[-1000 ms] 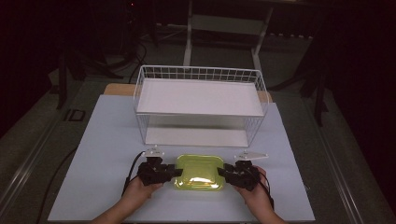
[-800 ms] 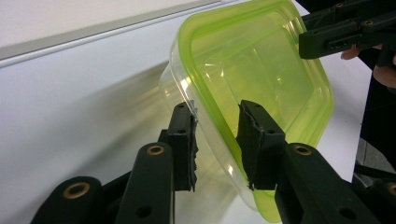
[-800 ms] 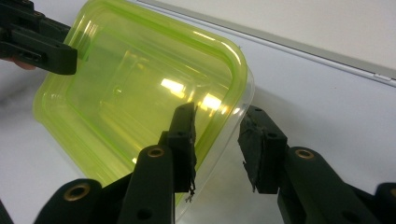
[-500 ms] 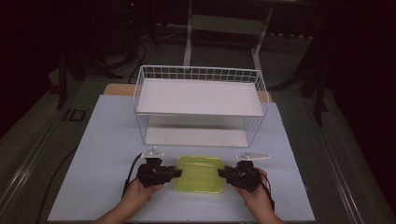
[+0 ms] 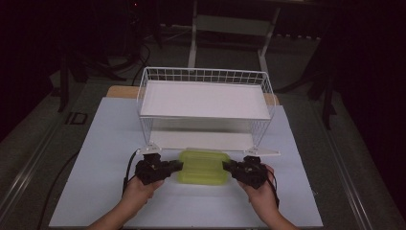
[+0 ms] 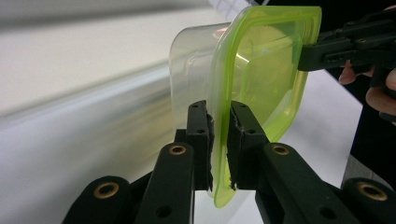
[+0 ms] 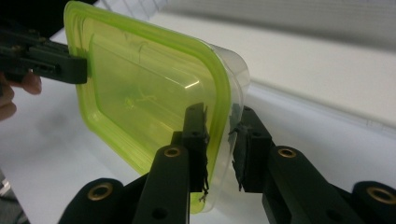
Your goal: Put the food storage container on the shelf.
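White counter [image 5: 110,191], before white wire rack [image 5: 203,93]: both grippers' jaws clamp clear green-lidded plastic box [image 5: 203,166] at rims; lift level, evenly.

A clear container [image 5: 203,166] with a yellow-green lid, lid still on, sits level at the near middle of the table, just in front of the wire rack. It's rectangular with rounded corners. It's pinched at both short ends, each grip on the lid's rim.
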Available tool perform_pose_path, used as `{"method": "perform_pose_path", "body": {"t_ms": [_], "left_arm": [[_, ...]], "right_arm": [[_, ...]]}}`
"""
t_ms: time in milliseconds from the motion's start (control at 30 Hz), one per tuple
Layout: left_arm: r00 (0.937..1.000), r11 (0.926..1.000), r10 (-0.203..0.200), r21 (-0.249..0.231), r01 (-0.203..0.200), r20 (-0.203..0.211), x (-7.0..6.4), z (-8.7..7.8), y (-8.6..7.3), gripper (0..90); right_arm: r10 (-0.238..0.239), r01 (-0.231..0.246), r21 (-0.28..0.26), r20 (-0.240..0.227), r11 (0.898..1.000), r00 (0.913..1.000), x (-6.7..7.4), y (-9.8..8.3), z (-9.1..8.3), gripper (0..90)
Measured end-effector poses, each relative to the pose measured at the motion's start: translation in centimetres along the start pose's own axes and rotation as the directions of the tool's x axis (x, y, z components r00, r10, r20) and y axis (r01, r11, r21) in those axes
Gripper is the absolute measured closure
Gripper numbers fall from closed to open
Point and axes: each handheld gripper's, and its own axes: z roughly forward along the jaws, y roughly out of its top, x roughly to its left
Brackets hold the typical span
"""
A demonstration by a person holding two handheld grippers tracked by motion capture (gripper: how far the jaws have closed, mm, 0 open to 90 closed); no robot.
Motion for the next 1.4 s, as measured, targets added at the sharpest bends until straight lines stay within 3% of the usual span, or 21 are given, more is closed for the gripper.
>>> {"method": "perform_pose_path", "body": {"t_ms": [167, 300, 567, 833, 1067, 1133, 1233, 1300, 1400], "left_arm": [[0.9993, 0.9999, 0.011, -0.010, -0.011, -0.035, 1.0, -0.1, 1.4, 81.0], [0.9990, 0.9999, -0.013, -0.008, 0.013, -0.043, 2.0, 0.5, 1.8, 81.0], [0.9973, 0.9994, -0.031, 0.015, 0.032, -0.067, 4.2, 2.2, 2.0, 80.8], [0.9959, 0.9980, -0.061, 0.013, 0.062, -0.067, 5.5, 3.6, 2.0, 80.7], [0.9944, 0.9976, -0.068, 0.006, 0.069, -0.080, 6.2, 4.7, 2.4, 80.6], [0.9939, 0.9963, -0.086, -0.005, 0.086, -0.069, 6.3, 4.9, 2.4, 80.5], [0.9943, 0.9967, -0.081, -0.012, 0.080, -0.069, 6.4, 5.0, 2.5, 80.3], [0.9953, 0.9982, -0.056, -0.023, 0.055, -0.079, 6.4, 5.1, 2.5, 79.9], [0.9947, 0.9975, -0.060, -0.042, 0.057, -0.083, 6.5, 5.3, 2.5, 79.3]], "right_arm": [[-0.006, 0.006, -0.014, 0.004, 1.000, 1.0000, -0.2, 1.9, 1.0, 76.1], [0.001, -0.001, -0.003, 0.011, 1.000, 0.9999, -0.7, 2.9, 2.1, 75.9], [0.014, -0.015, 0.014, 0.041, 1.000, 0.9991, -1.6, 3.5, 4.3, 75.7], [0.011, -0.012, 0.008, 0.063, 1.000, 0.9979, -2.5, 3.9, 5.8, 75.3], [0.001, 0.000, -0.011, 0.100, 1.000, 0.9950, -3.3, 4.2, 6.7, 75.0], [0.003, -0.001, -0.019, 0.111, 1.000, 0.9938, -3.5, 4.1, 6.9, 74.8], [0.027, -0.024, -0.037, 0.092, 0.999, 0.9954, -4.0, 4.1, 7.1, 74.9], [0.020, -0.015, -0.049, 0.098, 0.999, 0.9949, -4.0, 4.0, 7.1, 74.5], [0.005, 0.002, -0.066, 0.108, 0.998, 0.9942, -4.1, 3.9, 7.2, 73.5]]}}
